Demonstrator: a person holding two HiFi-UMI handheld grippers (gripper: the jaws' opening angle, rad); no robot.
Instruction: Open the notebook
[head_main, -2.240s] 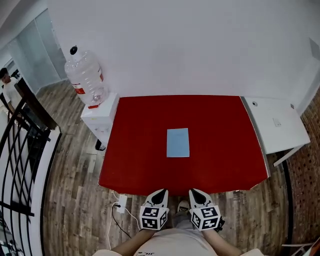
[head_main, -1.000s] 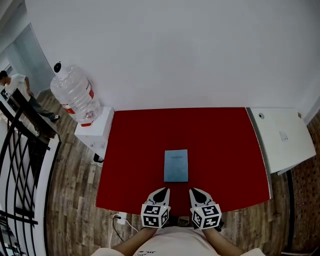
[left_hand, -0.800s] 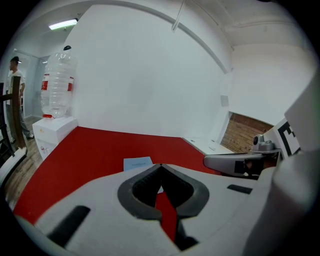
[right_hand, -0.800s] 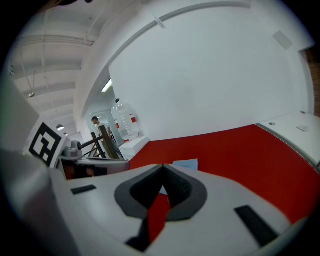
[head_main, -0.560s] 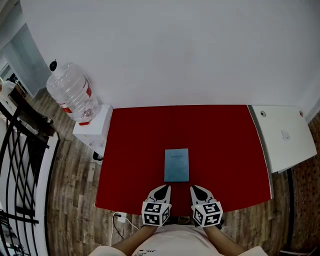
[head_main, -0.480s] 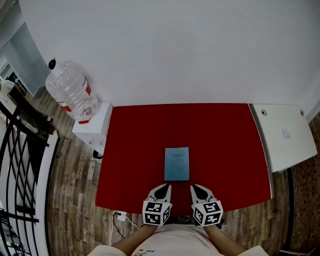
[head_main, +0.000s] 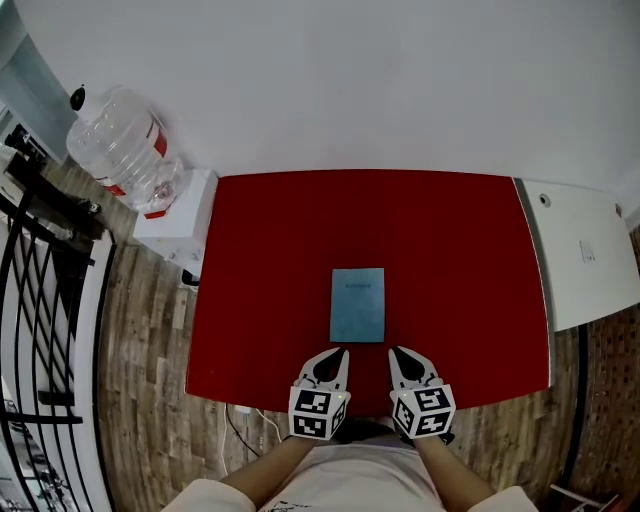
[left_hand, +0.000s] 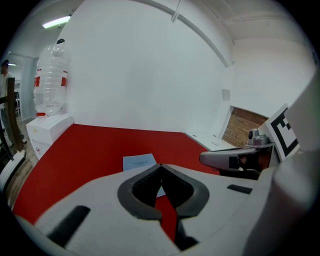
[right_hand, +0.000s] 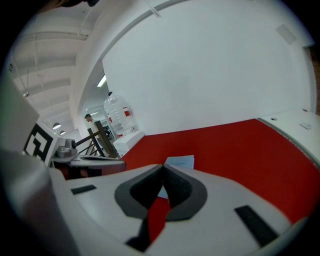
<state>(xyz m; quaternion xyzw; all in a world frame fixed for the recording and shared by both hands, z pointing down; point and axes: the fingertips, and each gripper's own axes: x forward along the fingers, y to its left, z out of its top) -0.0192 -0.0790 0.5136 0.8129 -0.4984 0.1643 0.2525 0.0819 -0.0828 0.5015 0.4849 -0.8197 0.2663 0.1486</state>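
A thin light-blue notebook (head_main: 357, 305) lies closed and flat on the red table (head_main: 260, 260), near its front middle. Both gripper views also catch the notebook (left_hand: 139, 162) (right_hand: 180, 161) just beyond the jaw tips. My left gripper (head_main: 342, 353) hovers over the front edge, just below the notebook's left corner, its jaws shut with nothing between them. On the other side, my right gripper (head_main: 393, 352) hangs below the notebook's right corner, jaws also shut and empty. Neither gripper touches the notebook.
A white stand (head_main: 178, 213) with a big water bottle (head_main: 118, 143) stands left of the table. A white side table (head_main: 585, 255) adjoins the right edge. A black railing (head_main: 40, 300) runs at far left. A white wall is behind.
Both grippers have moved forward over the table's front edge, closer to the notebook. The head view has shifted, so the table sits higher in the picture.
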